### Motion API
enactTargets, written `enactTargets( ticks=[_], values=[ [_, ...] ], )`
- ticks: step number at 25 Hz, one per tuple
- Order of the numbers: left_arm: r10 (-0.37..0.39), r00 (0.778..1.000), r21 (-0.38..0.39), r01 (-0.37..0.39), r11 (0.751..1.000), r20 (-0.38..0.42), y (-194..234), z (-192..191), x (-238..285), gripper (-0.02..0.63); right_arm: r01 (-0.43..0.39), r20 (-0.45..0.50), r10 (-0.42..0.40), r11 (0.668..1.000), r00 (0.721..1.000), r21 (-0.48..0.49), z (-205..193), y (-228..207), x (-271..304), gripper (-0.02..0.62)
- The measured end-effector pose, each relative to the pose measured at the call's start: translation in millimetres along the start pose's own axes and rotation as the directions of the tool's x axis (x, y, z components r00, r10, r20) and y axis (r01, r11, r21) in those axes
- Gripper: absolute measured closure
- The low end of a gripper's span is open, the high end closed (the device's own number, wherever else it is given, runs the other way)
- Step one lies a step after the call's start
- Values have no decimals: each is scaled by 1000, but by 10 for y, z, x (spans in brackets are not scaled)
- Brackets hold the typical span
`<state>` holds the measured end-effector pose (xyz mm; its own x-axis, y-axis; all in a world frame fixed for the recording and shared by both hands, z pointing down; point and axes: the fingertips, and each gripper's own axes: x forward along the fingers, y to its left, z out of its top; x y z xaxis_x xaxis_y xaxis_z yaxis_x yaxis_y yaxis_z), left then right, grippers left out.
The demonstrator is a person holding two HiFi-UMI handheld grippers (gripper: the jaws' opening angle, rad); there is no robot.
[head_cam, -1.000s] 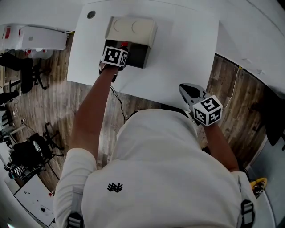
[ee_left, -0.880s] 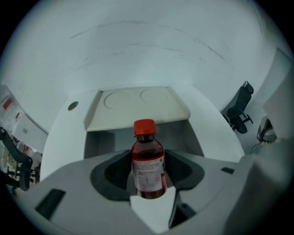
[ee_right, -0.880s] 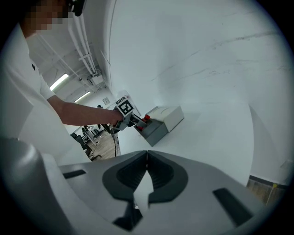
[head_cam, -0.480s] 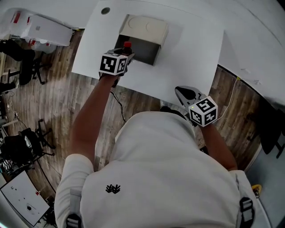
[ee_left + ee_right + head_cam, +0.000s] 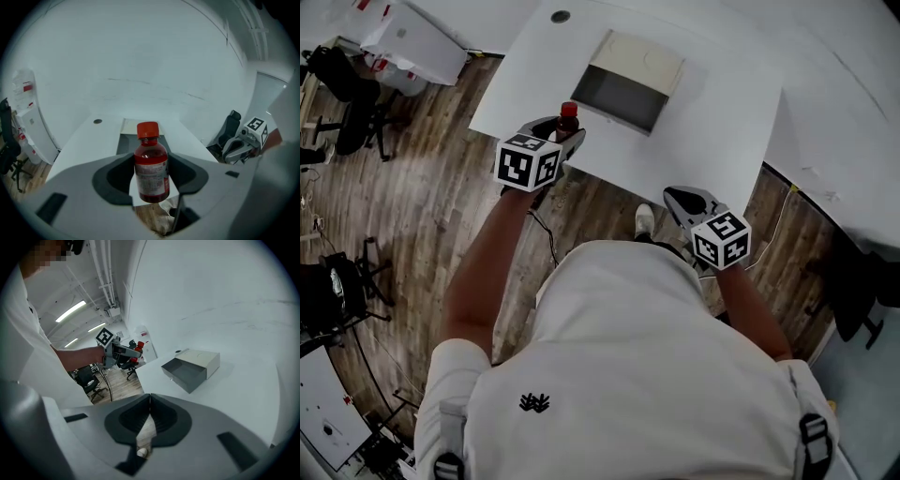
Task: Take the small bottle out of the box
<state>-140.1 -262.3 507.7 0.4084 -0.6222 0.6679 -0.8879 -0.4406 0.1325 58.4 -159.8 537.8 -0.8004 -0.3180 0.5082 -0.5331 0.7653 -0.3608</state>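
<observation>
A small bottle (image 5: 151, 164) of red liquid with a red cap and a pale label stands upright between the pads of my left gripper (image 5: 151, 185), which is shut on it. In the head view the small bottle (image 5: 567, 123) and left gripper (image 5: 555, 139) hang above the table's near edge, clear of the box. The box (image 5: 633, 79), beige with a dark open drawer, lies on the white table (image 5: 722, 112); the box (image 5: 192, 367) also shows in the right gripper view. My right gripper (image 5: 682, 200) is off the table's front edge, its jaws shut on nothing.
A round hole (image 5: 560, 16) marks the table's far left corner. Wooden floor (image 5: 431, 178) lies below, with a white cabinet (image 5: 422, 42) and dark office chairs (image 5: 342, 84) at the left. A cable (image 5: 546, 225) trails on the floor beneath my left arm.
My left gripper has lifted the bottle out of the box's drawer and drawn it back towards me, over the table's near edge. The right gripper has shifted a little to the left.
</observation>
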Motion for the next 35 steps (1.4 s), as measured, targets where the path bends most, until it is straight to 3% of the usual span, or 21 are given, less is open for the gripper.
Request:
enactTargets(
  ticks=[13,27,35],
  values=[
    [-46,987,-12,49,999,155,-131,-476,-1268,377,32,15,-32,999,999,-39,-61,871,189,588],
    [-115,977,43,109,993,181,-414,-1104,-2086,377,97,45,-95,994,994,-40,-248,1542,109,588],
    [-150,969,67,140,988,196,-516,-1199,-2276,377,159,78,-156,987,985,-35,-244,1707,-101,589]
  ],
)
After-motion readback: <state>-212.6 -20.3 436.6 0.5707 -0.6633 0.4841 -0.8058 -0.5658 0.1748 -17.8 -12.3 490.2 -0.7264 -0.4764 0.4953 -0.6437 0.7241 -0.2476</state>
